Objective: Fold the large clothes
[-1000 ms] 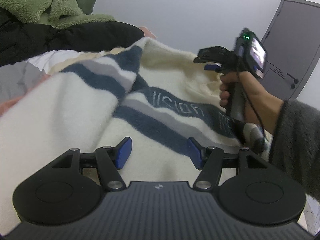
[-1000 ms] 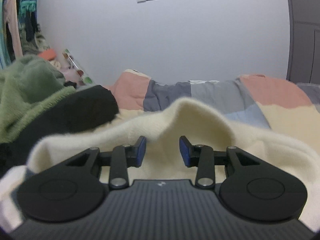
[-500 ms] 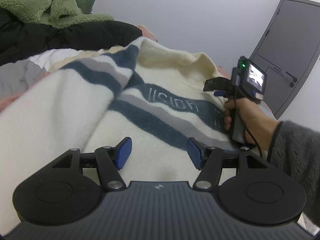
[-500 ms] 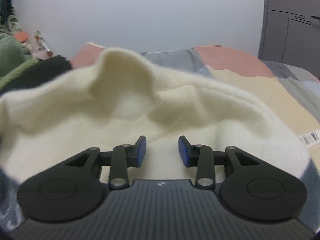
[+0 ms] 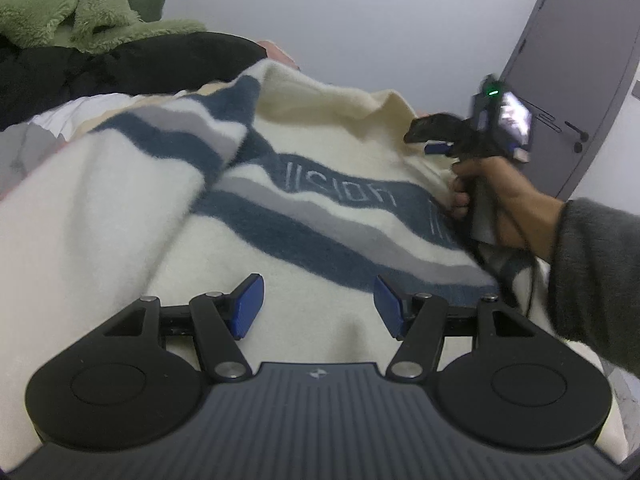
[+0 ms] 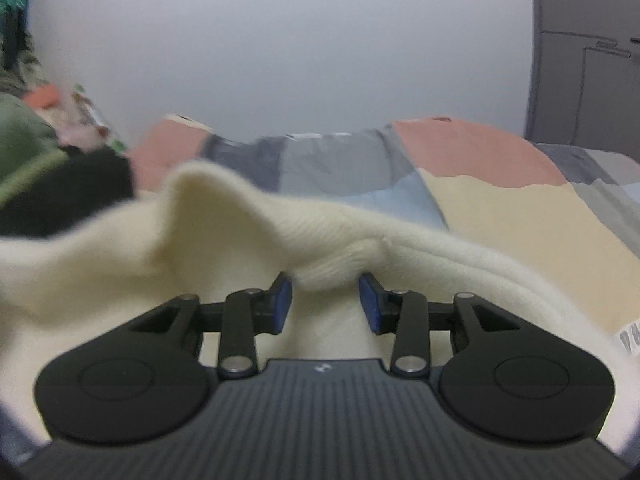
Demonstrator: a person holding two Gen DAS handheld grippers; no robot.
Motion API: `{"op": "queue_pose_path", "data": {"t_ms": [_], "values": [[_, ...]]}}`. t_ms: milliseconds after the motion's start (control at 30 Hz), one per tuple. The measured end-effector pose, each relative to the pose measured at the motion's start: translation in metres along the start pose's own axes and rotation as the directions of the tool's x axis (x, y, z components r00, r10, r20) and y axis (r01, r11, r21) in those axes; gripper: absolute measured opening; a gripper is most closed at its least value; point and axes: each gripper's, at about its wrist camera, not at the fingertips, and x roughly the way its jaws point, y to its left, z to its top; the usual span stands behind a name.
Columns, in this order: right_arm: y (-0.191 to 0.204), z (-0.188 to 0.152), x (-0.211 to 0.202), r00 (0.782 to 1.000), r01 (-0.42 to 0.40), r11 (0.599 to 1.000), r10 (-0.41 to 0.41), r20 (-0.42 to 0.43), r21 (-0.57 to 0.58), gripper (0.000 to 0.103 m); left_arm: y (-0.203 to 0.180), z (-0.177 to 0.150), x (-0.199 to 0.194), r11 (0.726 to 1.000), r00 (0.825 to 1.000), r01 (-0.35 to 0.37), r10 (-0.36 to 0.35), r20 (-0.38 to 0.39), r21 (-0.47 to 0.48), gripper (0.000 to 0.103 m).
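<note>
A large cream sweater with navy and grey stripes and lettering lies spread on the bed. One sleeve is folded across its body. My left gripper is open just above the sweater's lower part, holding nothing. My right gripper is open at the sweater's collar end, with a ridge of cream fabric between its fingers. It also shows in the left wrist view, held in a hand at the right by the collar.
A patchwork quilt covers the bed. A black garment with a green fleece on it lies at the far left. A grey door and a white wall stand behind.
The right gripper dropped from above the collar and now sits low at it, its fingers a little wider apart, with fabric between them. The left gripper has stayed open in place.
</note>
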Motion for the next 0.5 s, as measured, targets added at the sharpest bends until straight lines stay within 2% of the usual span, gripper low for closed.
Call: {"op": "queue_pose_path", "data": {"t_ms": [200, 300, 367, 500], "values": [[-0.022, 0.000, -0.105, 0.997, -0.074, 0.995, 0.073, 0.019, 0.059, 0.039, -0.003, 0.000, -0.016, 0.996, 0.998, 0.063, -0.064, -0.005, -0.056, 0.067], [-0.052, -0.009, -0.160, 0.998, -0.067, 0.993, 0.065, 0.023, 0.099, 0.041, -0.010, -0.002, -0.034, 0.995, 0.996, 0.085, -0.085, 0.008, -0.060, 0.067], [-0.078, -0.023, -0.200, 0.999, -0.035, 0.988, 0.035, 0.004, 0.152, 0.057, -0.016, -0.004, -0.049, 0.992, 0.994, 0.109, -0.108, 0.025, -0.061, 0.067], [-0.131, -0.051, -0.253, 0.997, 0.071, 0.973, -0.060, -0.054, 0.219, 0.072, -0.027, -0.008, -0.076, 0.986, 0.987, 0.153, -0.149, 0.051, -0.072, 0.067]]}}
